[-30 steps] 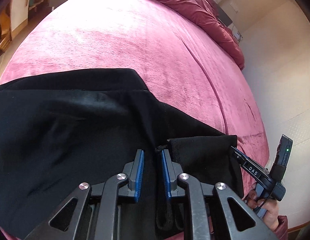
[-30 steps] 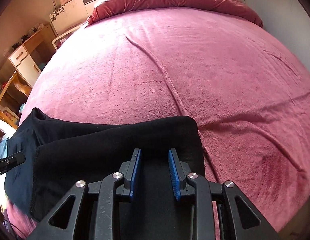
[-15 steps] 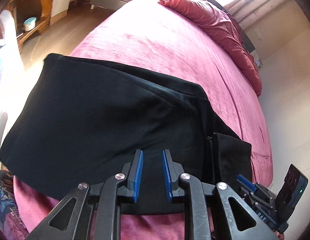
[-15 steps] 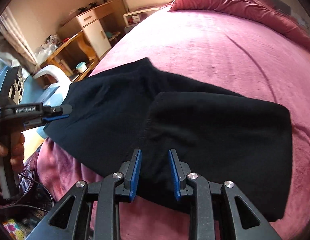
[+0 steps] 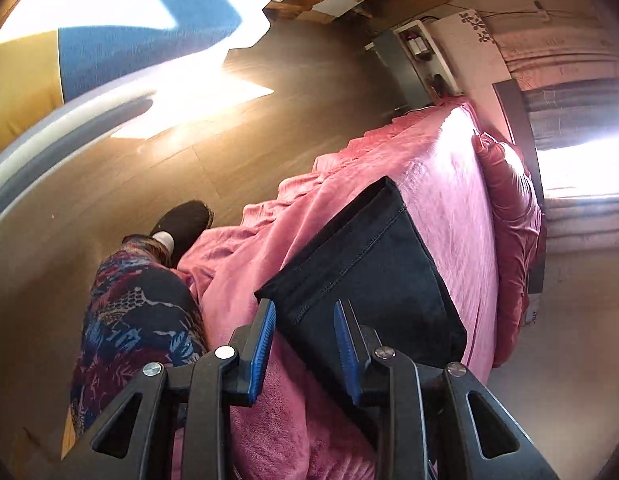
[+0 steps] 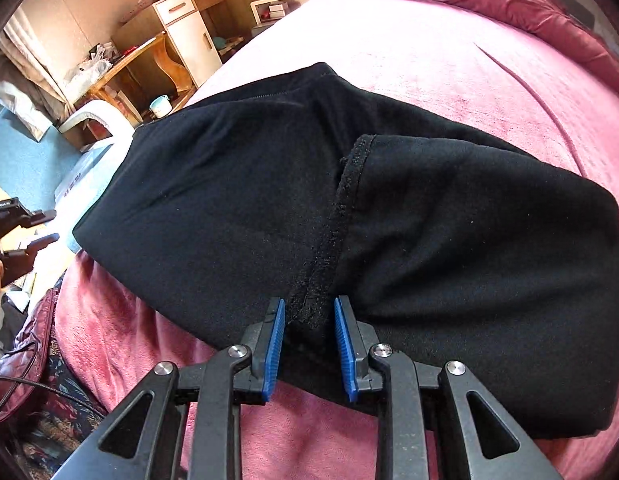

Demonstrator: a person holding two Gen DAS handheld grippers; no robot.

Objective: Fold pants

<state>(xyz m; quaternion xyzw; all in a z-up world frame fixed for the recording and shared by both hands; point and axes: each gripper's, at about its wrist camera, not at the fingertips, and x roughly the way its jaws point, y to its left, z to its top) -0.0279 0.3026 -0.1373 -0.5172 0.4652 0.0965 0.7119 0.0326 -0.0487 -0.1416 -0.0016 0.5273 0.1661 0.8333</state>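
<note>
Folded black pants point(image 6: 389, 216) laid on pink bedspread point(image 6: 449, 68), right gripper point(image 6: 309, 344) held parted above hem, left gripper point(image 5: 305, 340) parted, nothing gripped.

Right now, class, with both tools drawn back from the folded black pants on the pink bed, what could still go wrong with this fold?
1. The folded black pants lie close to the near edge of the pink plush bedspread; a nudge might slide them off.
2. The upper layer's hemmed edge sits loose and a little raised, so it may flip open.
3. The right tool, open, hangs just above that hem and could snag it.
</note>
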